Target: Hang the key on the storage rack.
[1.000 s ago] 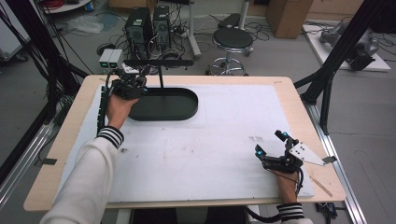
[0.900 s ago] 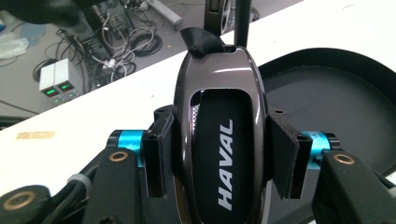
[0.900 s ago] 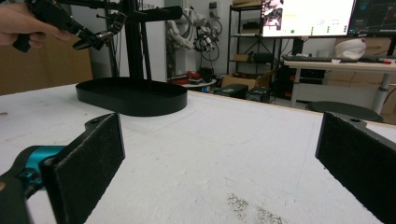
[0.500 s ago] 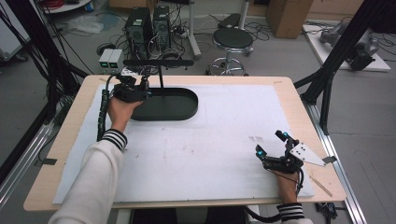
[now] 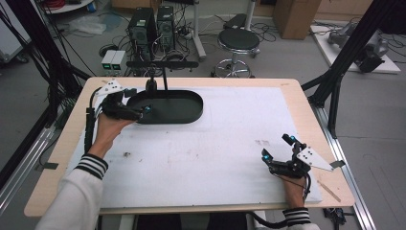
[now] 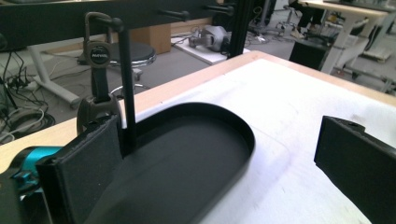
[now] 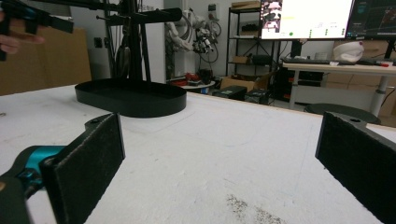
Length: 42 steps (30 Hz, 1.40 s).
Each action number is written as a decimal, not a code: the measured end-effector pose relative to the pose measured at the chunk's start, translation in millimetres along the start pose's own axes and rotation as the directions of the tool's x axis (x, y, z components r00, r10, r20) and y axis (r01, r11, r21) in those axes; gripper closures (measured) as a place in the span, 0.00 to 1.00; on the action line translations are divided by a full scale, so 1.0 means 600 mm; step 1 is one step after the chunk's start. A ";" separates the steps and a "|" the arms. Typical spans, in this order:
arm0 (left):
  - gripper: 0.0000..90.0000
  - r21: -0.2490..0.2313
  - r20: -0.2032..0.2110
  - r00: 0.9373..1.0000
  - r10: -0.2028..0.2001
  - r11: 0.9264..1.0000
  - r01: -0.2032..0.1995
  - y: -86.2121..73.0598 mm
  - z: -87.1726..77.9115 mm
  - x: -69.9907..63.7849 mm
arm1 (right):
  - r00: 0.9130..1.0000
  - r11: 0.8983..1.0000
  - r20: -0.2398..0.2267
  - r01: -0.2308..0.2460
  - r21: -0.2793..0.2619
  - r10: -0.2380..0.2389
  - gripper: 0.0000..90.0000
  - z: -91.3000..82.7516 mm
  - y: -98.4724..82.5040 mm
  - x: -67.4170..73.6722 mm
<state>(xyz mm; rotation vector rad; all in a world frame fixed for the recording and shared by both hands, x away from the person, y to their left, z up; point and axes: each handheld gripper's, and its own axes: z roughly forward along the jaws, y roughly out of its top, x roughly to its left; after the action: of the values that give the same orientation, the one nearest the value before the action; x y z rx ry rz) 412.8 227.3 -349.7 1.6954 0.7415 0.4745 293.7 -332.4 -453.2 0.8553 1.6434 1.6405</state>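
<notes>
Work has barely begun, by my reading: from the high view my left gripper [image 5: 139,111] is up at the near-left rim of the black oval tray [image 5: 186,115], the stand base with its upright post [image 5: 164,82] and crossbar, and nothing has been lifted or gripped yet. My right gripper [image 5: 277,151] sits low on the white mat [image 5: 215,153] near the table's right front corner, well apart from the tray, jaws spread. Over to the left gripper view: jaws wide open, my left gripper [image 6: 215,168] straddling the tray [image 6: 187,154] with one pad over the inside by the post [image 6: 127,93] and the other out over the mat; I can't tell if a pad touches the rim. Right gripper view now: my right gripper [image 7: 219,163] gapes wide, holding nothing, bare mat [image 7: 210,154] between the pads, the tray [image 7: 133,98] far ahead. Closing on the tray is all still ahead, I judge.
</notes>
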 end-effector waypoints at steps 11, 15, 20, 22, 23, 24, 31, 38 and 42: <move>0.02 -0.069 0.035 0.998 0.057 0.996 -0.054 -0.071 -0.100 -0.035 | 1.000 1.000 -0.005 0.003 0.005 -0.003 0.00 0.000 0.000 0.002; 0.02 -0.096 0.022 0.998 0.060 0.994 -0.058 -0.103 -0.126 -0.042 | 1.000 1.000 -0.003 0.009 0.004 -0.009 0.00 0.001 0.000 0.003; 0.02 -0.149 -0.006 0.999 0.042 0.988 -0.043 -0.151 -0.156 -0.056 | 1.000 1.000 0.000 0.015 0.010 -0.015 0.00 0.001 0.000 0.005; 0.02 -0.157 -0.008 0.999 0.032 0.987 -0.033 -0.172 -0.165 -0.061 | 1.000 1.000 0.000 0.016 0.009 -0.016 0.00 0.001 0.000 0.005; 0.02 -0.152 -0.007 0.999 0.031 0.988 -0.032 -0.182 -0.168 -0.063 | 1.000 1.000 0.003 0.020 0.013 -0.021 0.00 0.001 0.000 0.005; 0.02 -0.145 -0.011 0.999 0.033 0.989 -0.035 -0.190 -0.172 -0.066 | 1.000 1.000 0.000 0.021 0.013 -0.021 0.00 0.001 0.000 0.006; 0.02 -0.172 -0.051 0.999 0.018 0.985 -0.027 -0.227 -0.184 -0.075 | 0.999 0.999 -0.001 0.036 0.016 -0.036 0.00 0.002 0.000 0.008; 0.02 -0.229 -0.086 0.996 -0.032 0.973 0.012 -0.233 -0.192 -0.071 | 0.999 0.999 -0.001 0.046 0.019 -0.046 0.00 0.002 0.001 0.009; 0.02 -0.263 -0.089 0.996 -0.016 0.965 -0.008 -0.236 -0.196 -0.075 | 0.998 0.997 0.003 0.068 0.020 -0.069 0.00 0.004 0.001 0.011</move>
<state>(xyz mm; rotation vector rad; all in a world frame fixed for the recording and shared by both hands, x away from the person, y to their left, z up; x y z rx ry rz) 271.0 298.4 -453.9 1.4309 0.7133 0.6225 291.9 -325.8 -452.6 0.8021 1.6704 1.5778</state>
